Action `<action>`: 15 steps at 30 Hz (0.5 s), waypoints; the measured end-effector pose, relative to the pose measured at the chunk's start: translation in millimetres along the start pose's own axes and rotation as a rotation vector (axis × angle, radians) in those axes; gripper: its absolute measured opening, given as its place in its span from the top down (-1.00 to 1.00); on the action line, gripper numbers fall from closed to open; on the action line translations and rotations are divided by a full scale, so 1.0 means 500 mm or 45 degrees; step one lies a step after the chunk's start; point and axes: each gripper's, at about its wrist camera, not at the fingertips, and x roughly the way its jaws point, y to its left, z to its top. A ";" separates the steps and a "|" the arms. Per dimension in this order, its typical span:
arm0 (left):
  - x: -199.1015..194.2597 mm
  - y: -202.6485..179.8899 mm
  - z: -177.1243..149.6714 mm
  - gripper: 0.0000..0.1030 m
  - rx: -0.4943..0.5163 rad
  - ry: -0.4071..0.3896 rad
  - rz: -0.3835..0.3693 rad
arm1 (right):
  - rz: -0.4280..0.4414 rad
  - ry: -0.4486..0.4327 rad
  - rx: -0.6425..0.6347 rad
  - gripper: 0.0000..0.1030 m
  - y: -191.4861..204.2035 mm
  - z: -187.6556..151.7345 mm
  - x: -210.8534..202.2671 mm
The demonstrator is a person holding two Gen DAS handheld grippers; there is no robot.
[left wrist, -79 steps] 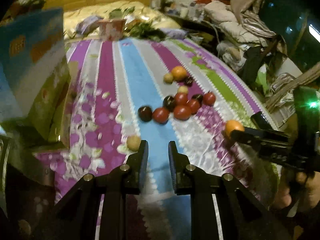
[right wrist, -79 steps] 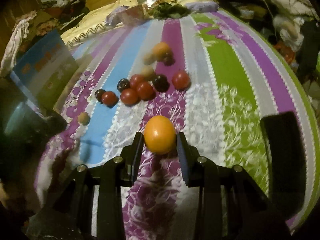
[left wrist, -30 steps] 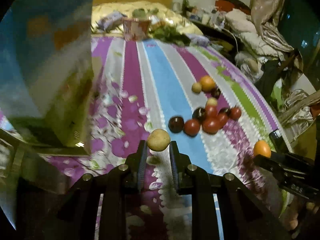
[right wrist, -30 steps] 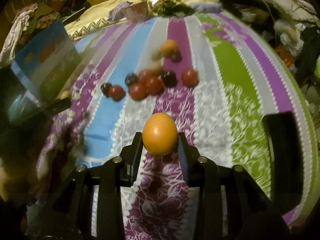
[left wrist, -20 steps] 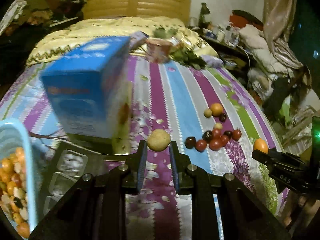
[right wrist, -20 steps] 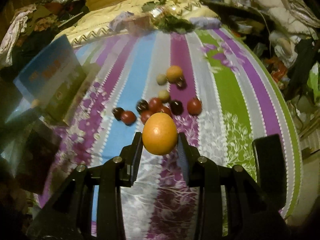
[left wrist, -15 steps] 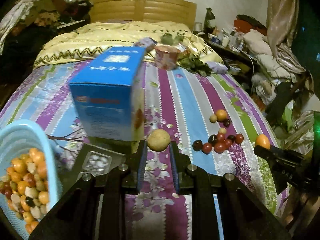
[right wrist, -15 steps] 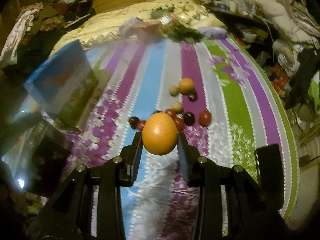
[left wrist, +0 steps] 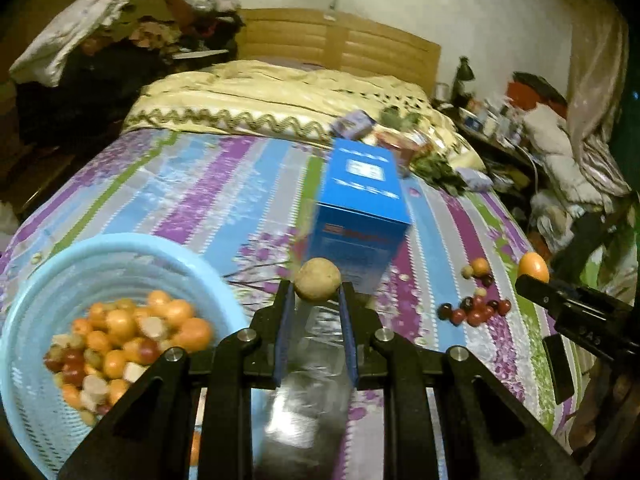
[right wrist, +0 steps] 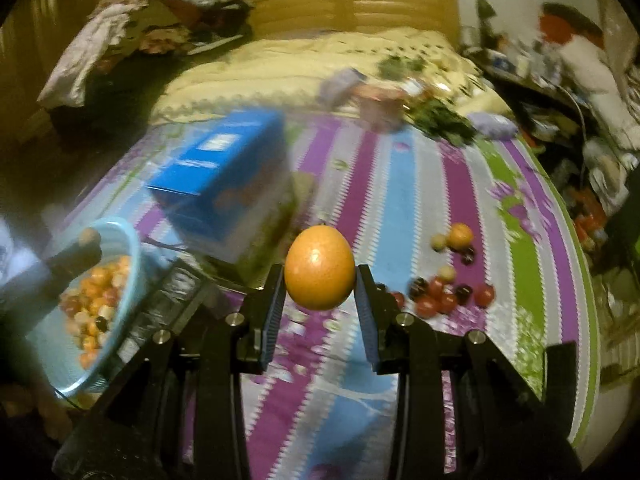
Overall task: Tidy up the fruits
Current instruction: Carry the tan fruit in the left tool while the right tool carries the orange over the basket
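Both grippers now carry fruit above the bed. The left gripper has its fingers clamped on a small tan fruit, held at the fingertips. The right gripper has its fingers clamped on an orange fruit, likewise at the fingertips. Neither grip has altered over the last second.

What has changed is the view past the fingers. A second ago the left wrist view was filled by the side of the blue box and the bedspread close below. Both grippers have since lifted and swung. The blue basket, already holding a heap of mixed fruit, has come into view below and to the left of the left fingers. In the right wrist view it lies far to the left of the fingers. The blue box now stands just beyond the left fingertips.

The loose fruit cluster remains on the bedspread, right of and beyond both finger pairs.

Assessment: both items are in transit toward the basket. Neither appears to be over it yet, so release is probably premature. Several fruits remain to be collected.
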 end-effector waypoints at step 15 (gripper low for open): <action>-0.128 0.230 0.024 0.57 -0.167 -0.094 0.181 | 0.188 -0.033 -0.227 0.31 0.256 0.072 -0.011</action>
